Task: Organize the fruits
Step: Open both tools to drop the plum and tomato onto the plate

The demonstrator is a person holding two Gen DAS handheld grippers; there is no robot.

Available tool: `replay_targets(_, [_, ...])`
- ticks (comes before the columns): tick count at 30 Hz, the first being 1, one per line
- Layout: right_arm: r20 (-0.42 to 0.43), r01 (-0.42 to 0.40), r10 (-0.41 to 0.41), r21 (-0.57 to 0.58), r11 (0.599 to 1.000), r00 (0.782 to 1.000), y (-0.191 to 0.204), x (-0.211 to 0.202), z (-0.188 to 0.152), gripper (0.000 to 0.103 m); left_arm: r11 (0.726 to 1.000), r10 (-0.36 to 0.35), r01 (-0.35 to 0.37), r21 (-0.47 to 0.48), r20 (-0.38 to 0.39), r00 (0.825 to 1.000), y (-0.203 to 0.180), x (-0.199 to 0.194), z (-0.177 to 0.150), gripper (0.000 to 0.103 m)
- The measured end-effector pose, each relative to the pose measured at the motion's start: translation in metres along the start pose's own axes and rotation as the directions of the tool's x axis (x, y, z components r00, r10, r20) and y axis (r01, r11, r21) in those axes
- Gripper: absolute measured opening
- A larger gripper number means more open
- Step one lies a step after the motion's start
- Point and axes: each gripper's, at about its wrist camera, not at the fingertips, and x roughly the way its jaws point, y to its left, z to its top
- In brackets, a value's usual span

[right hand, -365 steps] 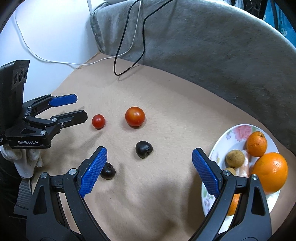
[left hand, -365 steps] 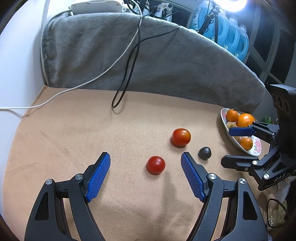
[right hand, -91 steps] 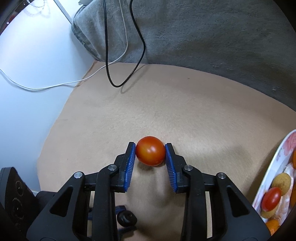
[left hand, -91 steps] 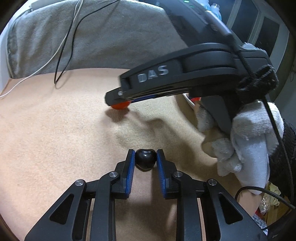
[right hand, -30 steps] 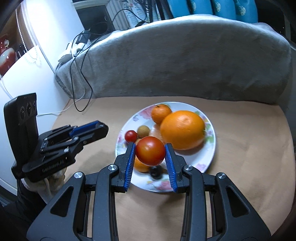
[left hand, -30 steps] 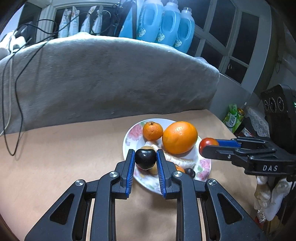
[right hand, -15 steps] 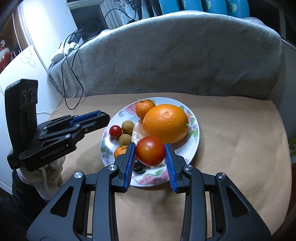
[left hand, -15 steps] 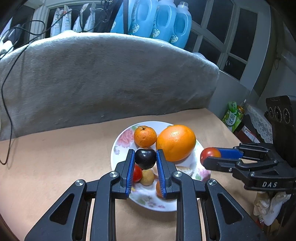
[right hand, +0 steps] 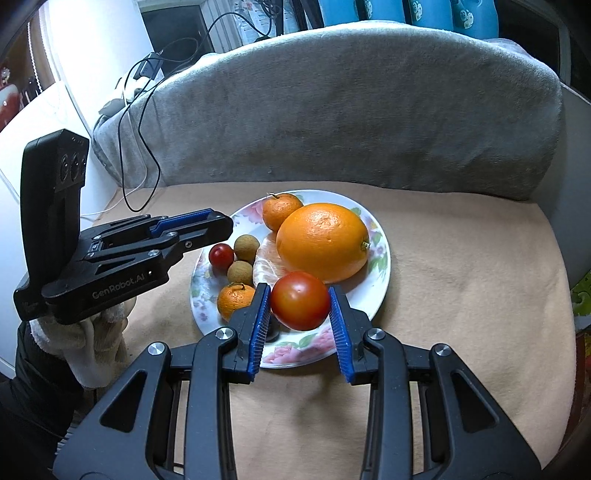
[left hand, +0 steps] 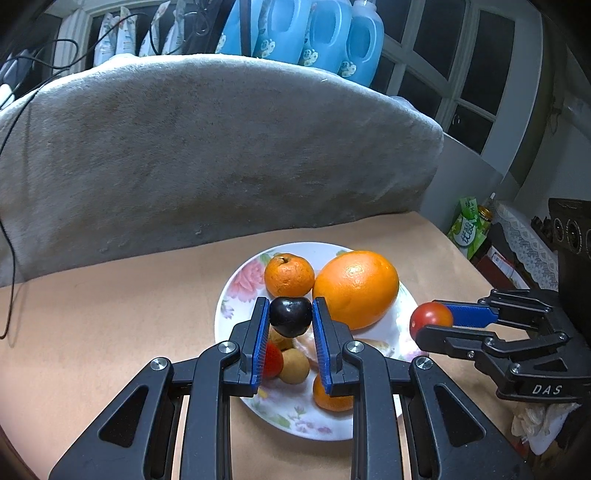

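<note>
My left gripper (left hand: 290, 321) is shut on a small black fruit (left hand: 290, 316), held above the flowered plate (left hand: 236, 284). My right gripper (right hand: 300, 306) is shut on a red tomato (right hand: 300, 300) over the plate's near rim (right hand: 295, 356). The plate holds a big orange (right hand: 322, 242), a small tangerine (right hand: 280, 210), two tan longans (right hand: 246, 247), a small red tomato (right hand: 221, 254), another tangerine (right hand: 235, 300) and a dark fruit mostly hidden behind my right finger. In the left wrist view the right gripper (left hand: 439, 319) with its tomato (left hand: 430, 319) hangs at the plate's right. The left gripper (right hand: 218, 225) shows at the plate's left.
The plate sits on a tan cloth (right hand: 461, 266) backed by a grey blanket-covered ridge (right hand: 351, 110). Black and white cables (right hand: 136, 147) hang at the far left. Blue detergent bottles (left hand: 314, 33) stand behind the ridge. A gloved hand (right hand: 92, 339) holds the left gripper.
Both grippers have edged closer over the plate, each still gripping its fruit; the plate sits nearer and more centred under the left gripper.
</note>
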Motion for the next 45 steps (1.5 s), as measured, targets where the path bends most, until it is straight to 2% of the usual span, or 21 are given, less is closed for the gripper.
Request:
replay_targets(35, [-0.011, 0.004, -0.004, -0.051, 0.999, 1.000, 0.012, 0.005, 0.001, 0.034, 1.000, 0.001, -0.001, 0.019, -0.003, 1.000, -0.002, 0.003, 0.005, 0.023])
replay_targets(36, [-0.011, 0.005, -0.006, -0.053, 0.999, 1.000, 0.012, 0.005, 0.001, 0.034, 1.000, 0.001, -0.001, 0.019, -0.003, 1.000, -0.002, 0.003, 0.005, 0.024])
replay_targets(37, [-0.012, 0.006, -0.007, -0.055, 0.998, 1.000, 0.012, 0.005, 0.001, 0.034, 1.000, 0.001, -0.001, 0.020, -0.003, 1.000, -0.002, 0.003, 0.005, 0.031])
replay_targets(40, [-0.015, 0.007, -0.008, -0.058, 0.998, 1.000, 0.013, 0.006, 0.000, 0.035, 1.000, 0.003, -0.003, 0.020, 0.001, 1.000, -0.002, 0.002, 0.005, 0.035])
replay_targets(41, [-0.016, 0.009, -0.010, -0.058, 0.998, 1.000, 0.013, 0.006, -0.001, 0.042, 1.000, 0.004, -0.004, 0.021, 0.002, 1.000, -0.002, 0.001, 0.005, 0.036])
replay_targets(42, [-0.015, 0.011, -0.012, -0.058, 0.998, 1.000, 0.013, 0.006, -0.001, 0.047, 1.000, 0.005, -0.005, 0.021, 0.003, 1.000, -0.002, 0.001, 0.005, 0.045])
replay_targets(43, [-0.011, 0.014, -0.015, -0.059, 0.998, 1.000, 0.013, 0.006, -0.001, 0.057, 1.000, 0.004, -0.004, 0.021, 0.006, 1.000, -0.002, 0.001, 0.005, 0.052])
replay_targets(45, [-0.004, 0.022, -0.022, -0.063, 0.998, 1.000, 0.014, 0.005, -0.002, 0.059, 1.000, 0.003, -0.004, 0.020, 0.007, 1.000, -0.002, 0.000, 0.005, 0.055])
